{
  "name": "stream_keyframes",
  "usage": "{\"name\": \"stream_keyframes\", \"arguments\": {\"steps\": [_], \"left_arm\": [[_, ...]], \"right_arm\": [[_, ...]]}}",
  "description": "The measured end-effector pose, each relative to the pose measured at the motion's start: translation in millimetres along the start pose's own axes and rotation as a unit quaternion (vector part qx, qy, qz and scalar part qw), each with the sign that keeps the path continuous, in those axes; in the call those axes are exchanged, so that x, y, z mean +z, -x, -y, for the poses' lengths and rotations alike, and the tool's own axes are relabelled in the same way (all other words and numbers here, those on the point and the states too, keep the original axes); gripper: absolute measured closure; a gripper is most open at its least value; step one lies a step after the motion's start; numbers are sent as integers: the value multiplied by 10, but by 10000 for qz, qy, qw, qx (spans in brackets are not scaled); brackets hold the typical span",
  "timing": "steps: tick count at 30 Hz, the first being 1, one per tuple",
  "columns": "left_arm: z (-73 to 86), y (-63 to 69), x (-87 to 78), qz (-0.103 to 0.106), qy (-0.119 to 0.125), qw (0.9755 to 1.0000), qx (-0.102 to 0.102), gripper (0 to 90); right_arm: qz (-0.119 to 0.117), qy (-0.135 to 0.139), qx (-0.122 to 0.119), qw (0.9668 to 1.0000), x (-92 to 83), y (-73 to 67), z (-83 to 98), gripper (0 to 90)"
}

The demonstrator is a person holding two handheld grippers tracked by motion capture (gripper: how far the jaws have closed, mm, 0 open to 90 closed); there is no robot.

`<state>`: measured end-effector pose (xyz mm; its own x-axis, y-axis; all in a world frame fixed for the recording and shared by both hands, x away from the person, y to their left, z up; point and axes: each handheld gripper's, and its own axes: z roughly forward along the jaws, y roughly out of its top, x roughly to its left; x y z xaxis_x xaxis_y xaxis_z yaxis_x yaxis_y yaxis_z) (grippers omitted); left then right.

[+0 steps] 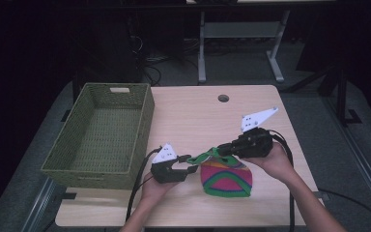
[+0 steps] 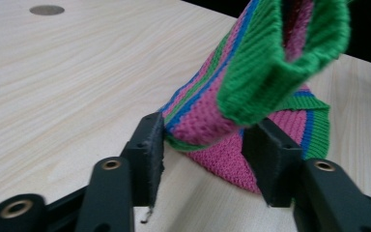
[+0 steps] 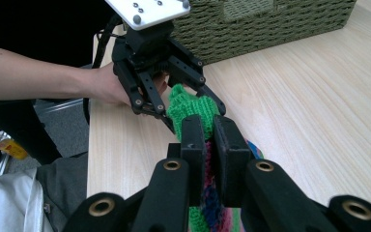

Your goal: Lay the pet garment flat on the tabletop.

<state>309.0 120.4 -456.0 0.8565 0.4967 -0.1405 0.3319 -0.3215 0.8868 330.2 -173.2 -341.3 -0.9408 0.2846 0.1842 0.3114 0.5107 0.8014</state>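
Knitted hat [image 1: 226, 178] on the near right part of the desk [image 1: 198, 116], its crown resting on the wood and its green ribbed cuff [image 2: 280, 58] lifted toward the left. The body shows pink, blue and green bands with an arched green stripe on the crown; the knit is coarse and soft, and it sags where unsupported.

The right gripper [image 1: 221, 150] is closed on the cuff, with the fabric pinched flat between its pads, as its own view shows [image 3: 207, 140]; this grip holds the rim up off the desk and presents it sideways. The left gripper [image 1: 190, 164] is half open and straddles the raised cuff: the knit lies between the jaws, touching or nearly touching the left pad [image 2: 147, 154], while the right pad stands clear of it. No grip by this gripper is made yet.

The arrangement suggests a two-point hold on the rim, probably to stretch, fold or carry the hat. A woven green basket [image 1: 101, 137] stands empty at the left edge of the desk, well apart from the hat, a likely destination.
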Motion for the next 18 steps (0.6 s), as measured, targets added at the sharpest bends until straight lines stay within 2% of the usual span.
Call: {"name": "stream_keyframes", "arguments": {"steps": [2,7,10,13,18], "left_arm": [[4,-8,15,11,-59,10000,-21,560],[2,-12,3,29,-31,10000,-8,746],[-12,-8,-19,19,-15,10000,-12,778],[-47,-21,-57,6,23,10000,20,814],[-101,-19,-89,-4,22,9999,104,820]], "right_arm": [[-4,17,-1,10000,-3,7,2,835],[30,-2,24,10000,-11,25,20,835],[67,-38,36,10000,-22,41,42,835],[143,-45,190,9997,-44,123,121,836],[212,-58,275,9994,-61,176,178,837]]}}
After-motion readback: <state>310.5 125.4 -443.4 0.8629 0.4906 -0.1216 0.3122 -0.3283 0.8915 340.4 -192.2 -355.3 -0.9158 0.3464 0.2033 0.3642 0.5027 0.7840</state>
